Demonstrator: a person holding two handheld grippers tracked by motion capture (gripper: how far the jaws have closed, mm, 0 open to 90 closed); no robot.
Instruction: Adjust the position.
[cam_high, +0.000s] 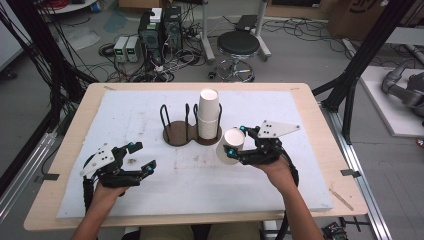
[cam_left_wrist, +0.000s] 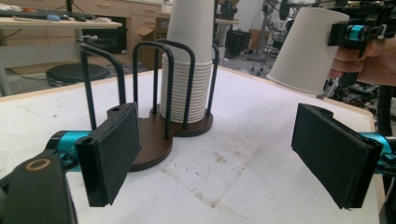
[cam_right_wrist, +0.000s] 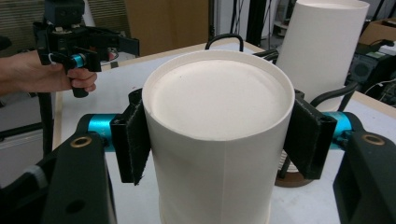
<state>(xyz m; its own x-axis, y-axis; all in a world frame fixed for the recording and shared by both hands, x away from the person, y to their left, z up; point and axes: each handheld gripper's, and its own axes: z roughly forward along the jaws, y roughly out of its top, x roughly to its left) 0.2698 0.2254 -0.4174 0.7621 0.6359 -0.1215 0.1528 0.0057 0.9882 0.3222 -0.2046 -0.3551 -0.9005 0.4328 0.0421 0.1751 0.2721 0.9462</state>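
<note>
A: White foam board is laid over a wooden table, with cables, a stool and power supplies noted on the floor behind. A dark cup holder with wire hoops is set near the middle of the board; a stack of paper cups is seated in its right bay, and the left bay is seen bare.

B: Position of the single paper cup?

A: It is held clear of the board, just right of the holder, tilted sideways, base toward the right gripper view's camera. The right gripper is clamped on its side wall, one pad on each flank. The left gripper is kept low over the board's left part, jaws wide apart, nothing between them.

B: Appearance?

A: Plain white, tapered, flat recessed base, one vertical seam visible.

B: Handling judgement?

A: It is judged very light and thin-walled, easily dented or ovalled if squeezed hard; the surface is matte, so slipping is thought unlikely against the padded jaws. Mid-wall is judged the best hold, with light pressure, since stiffness is greatest near the base and the rolled rim.
</note>
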